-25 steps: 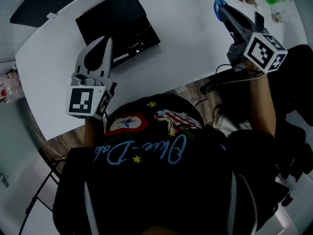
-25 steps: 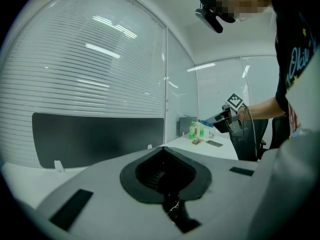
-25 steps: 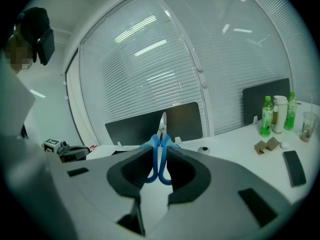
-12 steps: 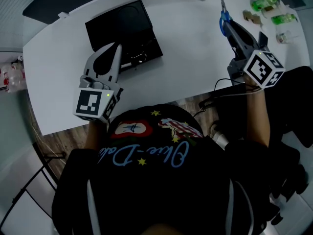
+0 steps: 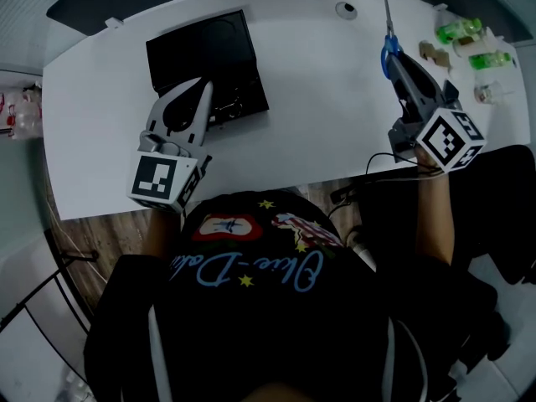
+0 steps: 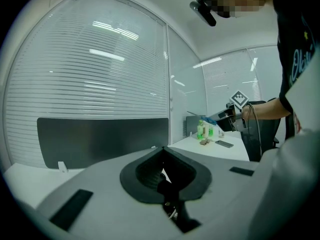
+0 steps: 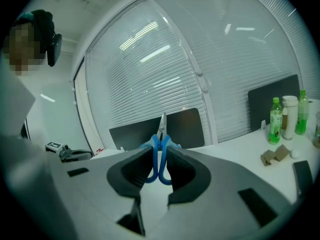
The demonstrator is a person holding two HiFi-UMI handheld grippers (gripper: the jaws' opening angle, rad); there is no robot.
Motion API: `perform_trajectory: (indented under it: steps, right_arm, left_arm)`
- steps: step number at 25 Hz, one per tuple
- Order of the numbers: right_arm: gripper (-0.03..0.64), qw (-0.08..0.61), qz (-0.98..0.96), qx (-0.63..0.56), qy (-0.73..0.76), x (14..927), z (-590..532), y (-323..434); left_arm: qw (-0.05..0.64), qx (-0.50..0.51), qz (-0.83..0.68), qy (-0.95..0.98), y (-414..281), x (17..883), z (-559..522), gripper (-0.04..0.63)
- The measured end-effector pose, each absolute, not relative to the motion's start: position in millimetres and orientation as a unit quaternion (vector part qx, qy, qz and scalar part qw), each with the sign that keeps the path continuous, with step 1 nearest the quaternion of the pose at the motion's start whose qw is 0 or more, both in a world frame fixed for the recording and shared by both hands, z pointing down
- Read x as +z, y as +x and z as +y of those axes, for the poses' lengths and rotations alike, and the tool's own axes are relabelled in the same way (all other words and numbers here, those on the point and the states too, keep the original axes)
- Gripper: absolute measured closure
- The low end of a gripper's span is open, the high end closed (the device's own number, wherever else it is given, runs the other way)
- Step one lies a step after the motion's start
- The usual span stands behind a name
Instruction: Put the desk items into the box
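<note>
Right gripper [image 5: 399, 61]: fingers clamped on the handles of the scissors [image 5: 386, 25], blades forward, upper right, likely for carrying. Left gripper [image 5: 201, 90]: fingers together, empty, beside box [image 5: 201, 48], upper left of surface [image 5: 318, 99].

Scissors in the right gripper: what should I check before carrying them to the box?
1. Right gripper clamped on scissors' blue handles: ok.
2. Blades closed: ok.
3. Box open on the desk: ok.
4. Left gripper clear of box: not ok, its shut tips overlap the near edge in the head view.
5. Free room inside box: cannot tell.
</note>
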State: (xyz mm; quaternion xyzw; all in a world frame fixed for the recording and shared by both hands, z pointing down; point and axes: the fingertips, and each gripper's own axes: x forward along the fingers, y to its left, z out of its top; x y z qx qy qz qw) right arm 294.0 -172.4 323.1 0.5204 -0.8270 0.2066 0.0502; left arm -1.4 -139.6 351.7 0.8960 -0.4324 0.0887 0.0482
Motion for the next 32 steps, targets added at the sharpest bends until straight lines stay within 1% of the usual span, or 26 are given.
perform_trajectory:
  steps: [4, 13, 17, 32]
  right_arm:
    - [0.523, 0.045, -0.834, 0.206, 0.509, 322.8, -177.6, 299.9]
    - [0.523, 0.031, -0.842, 0.203, 0.499, 318.3, -174.3, 293.8]
    - [0.523, 0.024, -0.841, 0.199, 0.502, 311.5, -165.7, 288.8]
    - [0.523, 0.014, -0.839, 0.189, 0.511, 291.5, -119.0, 252.0]
  left_arm:
    - [0.052, 0.100, -0.453, 0.885, 1.9, 352.8, -138.2, 0.586]
    - [0.032, 0.102, -0.461, 0.881, -4.4, 350.8, -126.4, 0.586]
    - [0.028, 0.089, -0.462, 0.882, -11.0, 343.8, -120.7, 0.586]
    - [0.032, 0.091, -0.473, 0.876, -58.8, 340.6, -68.2, 0.586]
